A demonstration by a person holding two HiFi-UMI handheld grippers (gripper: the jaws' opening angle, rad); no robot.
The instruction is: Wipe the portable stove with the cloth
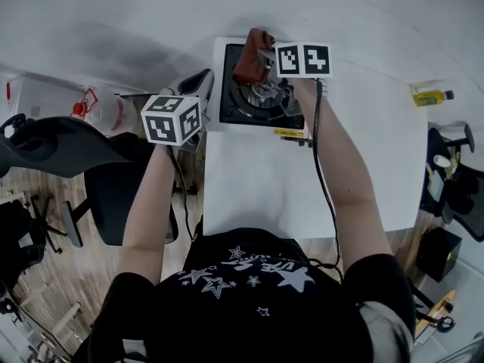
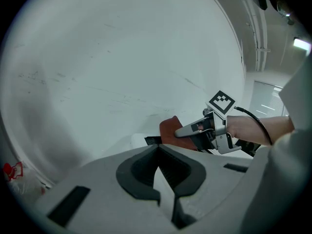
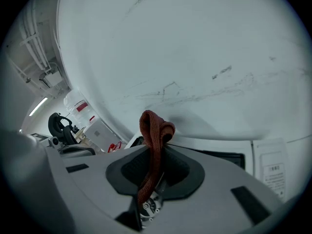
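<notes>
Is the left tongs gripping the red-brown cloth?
No, the left tongs are closed on nothing, while the cloth is pinched in the right tongs.

Black star-print T-shirt (image 1: 249,301); grey left tongs (image 2: 158,155), right tongs (image 3: 158,150), black pads (image 2: 141,172); marker cubes (image 1: 172,118); black cable (image 1: 324,180).

White table (image 1: 378,165), black office chair (image 1: 113,195), wooden floor (image 1: 45,278).
</notes>
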